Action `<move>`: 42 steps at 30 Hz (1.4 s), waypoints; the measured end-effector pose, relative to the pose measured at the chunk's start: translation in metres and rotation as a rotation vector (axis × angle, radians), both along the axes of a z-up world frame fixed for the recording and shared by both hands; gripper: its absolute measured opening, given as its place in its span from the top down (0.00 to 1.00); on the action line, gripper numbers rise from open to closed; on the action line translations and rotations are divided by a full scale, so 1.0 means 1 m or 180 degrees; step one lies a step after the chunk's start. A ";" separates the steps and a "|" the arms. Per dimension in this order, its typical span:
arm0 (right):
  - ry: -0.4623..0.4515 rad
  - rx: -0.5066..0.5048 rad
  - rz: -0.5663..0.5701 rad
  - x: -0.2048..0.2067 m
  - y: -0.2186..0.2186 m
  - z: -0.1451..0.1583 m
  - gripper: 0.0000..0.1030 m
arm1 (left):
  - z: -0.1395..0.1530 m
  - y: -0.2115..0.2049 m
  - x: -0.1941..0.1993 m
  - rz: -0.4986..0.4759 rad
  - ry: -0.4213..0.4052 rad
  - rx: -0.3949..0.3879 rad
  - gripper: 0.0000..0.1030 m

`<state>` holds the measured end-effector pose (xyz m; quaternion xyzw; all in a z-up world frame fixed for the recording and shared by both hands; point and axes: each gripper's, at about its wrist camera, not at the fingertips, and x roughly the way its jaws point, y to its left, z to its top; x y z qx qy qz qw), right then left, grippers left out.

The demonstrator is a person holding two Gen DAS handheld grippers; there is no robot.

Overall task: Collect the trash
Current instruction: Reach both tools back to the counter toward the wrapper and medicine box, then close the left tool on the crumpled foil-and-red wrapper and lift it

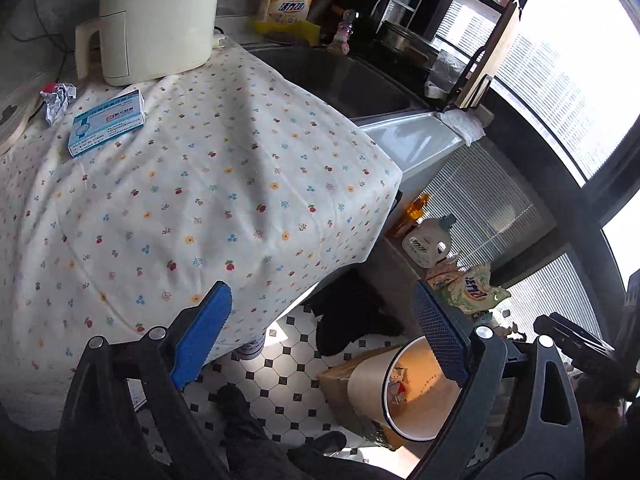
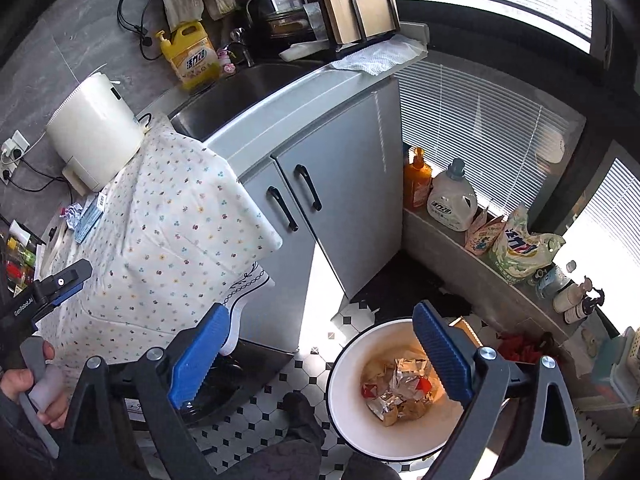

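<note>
A white waste bin [image 2: 340,368] stands on the tiled floor, holding crumpled foil and wrappers [image 2: 396,392]. My right gripper [image 2: 320,354] hangs open above the bin's near rim with nothing between its blue pads. In the left wrist view the same bin [image 1: 372,388] lies low right, and my left gripper [image 1: 320,336] is open and empty over the table's corner. On the flowered tablecloth [image 1: 208,184] lie a crumpled wrapper [image 1: 58,98] and a light blue box [image 1: 108,124], both far from the grippers. A hand holds the left gripper [image 2: 66,280] at the table edge.
A cream appliance [image 1: 156,20] stands at the table's back. Beyond are a steel sink [image 2: 248,92], a yellow detergent bottle [image 2: 192,56] and a grey cabinet [image 2: 344,184]. Bottles and bags [image 2: 516,248] line the window ledge. A dark shoe [image 2: 300,408] rests on the floor.
</note>
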<state>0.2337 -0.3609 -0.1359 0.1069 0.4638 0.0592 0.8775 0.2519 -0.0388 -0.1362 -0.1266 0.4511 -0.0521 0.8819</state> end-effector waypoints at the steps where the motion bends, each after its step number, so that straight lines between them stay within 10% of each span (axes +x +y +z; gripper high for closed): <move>1: -0.0025 0.0001 0.0057 0.006 0.012 0.003 0.10 | 0.002 0.011 0.000 0.0064 -0.0012 0.0005 0.13; 26: -0.0286 -0.0044 0.0781 0.110 0.247 0.026 0.08 | 0.013 0.264 0.026 0.1045 -0.0281 -0.0039 0.13; 42: -0.0313 -0.0249 0.0401 0.132 0.262 0.035 0.08 | 0.007 0.352 0.104 0.1163 -0.0366 -0.0116 0.13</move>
